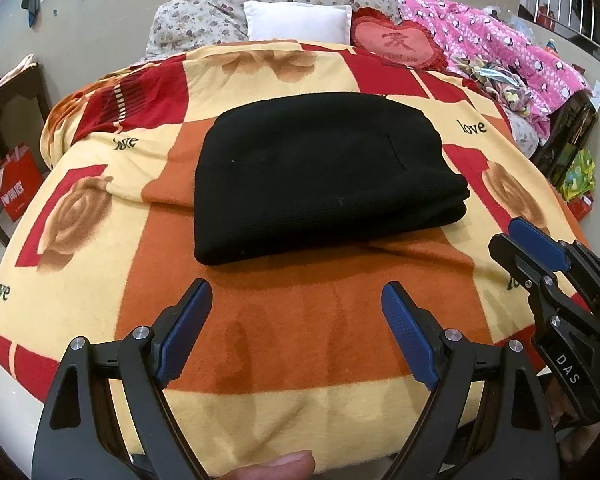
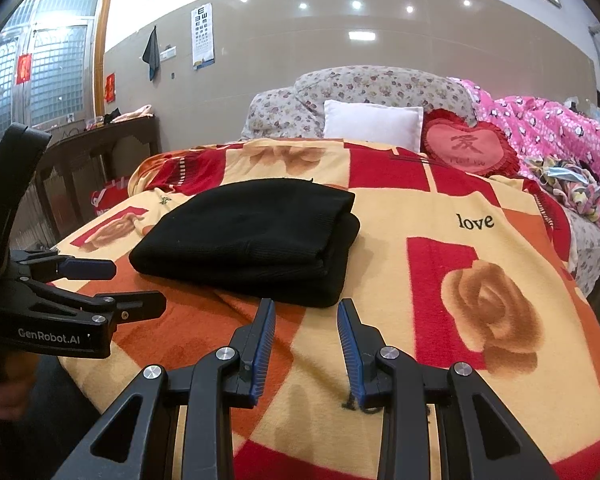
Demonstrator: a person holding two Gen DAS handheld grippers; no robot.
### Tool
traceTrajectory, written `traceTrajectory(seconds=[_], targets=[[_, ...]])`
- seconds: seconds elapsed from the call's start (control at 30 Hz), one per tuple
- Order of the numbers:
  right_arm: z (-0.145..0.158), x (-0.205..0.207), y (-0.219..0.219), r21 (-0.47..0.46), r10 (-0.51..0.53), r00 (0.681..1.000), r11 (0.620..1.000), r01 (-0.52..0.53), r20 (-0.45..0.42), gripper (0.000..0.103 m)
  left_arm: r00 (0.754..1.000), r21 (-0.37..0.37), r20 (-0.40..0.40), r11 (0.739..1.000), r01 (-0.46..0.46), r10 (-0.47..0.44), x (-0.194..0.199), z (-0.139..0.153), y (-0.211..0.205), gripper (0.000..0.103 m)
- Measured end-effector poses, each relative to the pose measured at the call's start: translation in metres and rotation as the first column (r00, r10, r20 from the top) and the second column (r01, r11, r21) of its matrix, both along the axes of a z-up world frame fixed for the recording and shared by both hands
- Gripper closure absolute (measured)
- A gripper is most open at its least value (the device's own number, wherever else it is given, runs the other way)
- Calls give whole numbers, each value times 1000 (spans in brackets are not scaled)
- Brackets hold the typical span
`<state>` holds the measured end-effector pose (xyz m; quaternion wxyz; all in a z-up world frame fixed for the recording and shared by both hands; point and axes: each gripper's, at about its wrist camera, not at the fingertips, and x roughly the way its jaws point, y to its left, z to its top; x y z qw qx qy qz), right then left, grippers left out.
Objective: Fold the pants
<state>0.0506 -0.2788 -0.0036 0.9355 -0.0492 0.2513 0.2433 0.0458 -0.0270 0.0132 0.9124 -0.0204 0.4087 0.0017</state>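
Note:
The black pants [image 1: 320, 172] lie folded into a compact stack on the patterned blanket [image 1: 100, 184]; they also show in the right wrist view [image 2: 252, 240]. My left gripper [image 1: 296, 300] is open and empty, just in front of the pants' near edge. My right gripper [image 2: 306, 316] is open and empty, close to the stack's near right corner. The right gripper [image 1: 540, 256] shows at the right of the left wrist view. The left gripper [image 2: 112, 284] shows at the left of the right wrist view.
A white pillow [image 2: 372, 122], a red heart cushion [image 2: 466, 148] and a pink quilt [image 2: 548, 132] lie at the far end of the bed. A dark wooden table [image 2: 100, 152] stands at the bed's left. A red bag [image 1: 16, 184] sits on the floor.

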Motion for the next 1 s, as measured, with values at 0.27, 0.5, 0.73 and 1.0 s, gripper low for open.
traceTrajectory(seconds=[0.27, 0.5, 0.73, 1.0], targets=[[0, 0, 0, 1, -1, 1000, 1000, 1, 2, 72, 1000, 1, -2, 1000, 1, -1, 0, -1, -1, 16], [1, 0, -1, 1, -5, 1000, 1000, 5, 4, 72, 1000, -2, -7, 1000, 1, -1, 0, -3, -3, 16], [2, -2, -1, -3, -4, 1000, 1000, 4, 6, 72, 1000, -8, -7, 1000, 4, -4, -1, -5, -2, 16], [3, -2, -1, -5, -5, 1000, 1000, 5, 7, 72, 999, -17, 22, 999, 43, -42, -5, -2, -5, 16]])
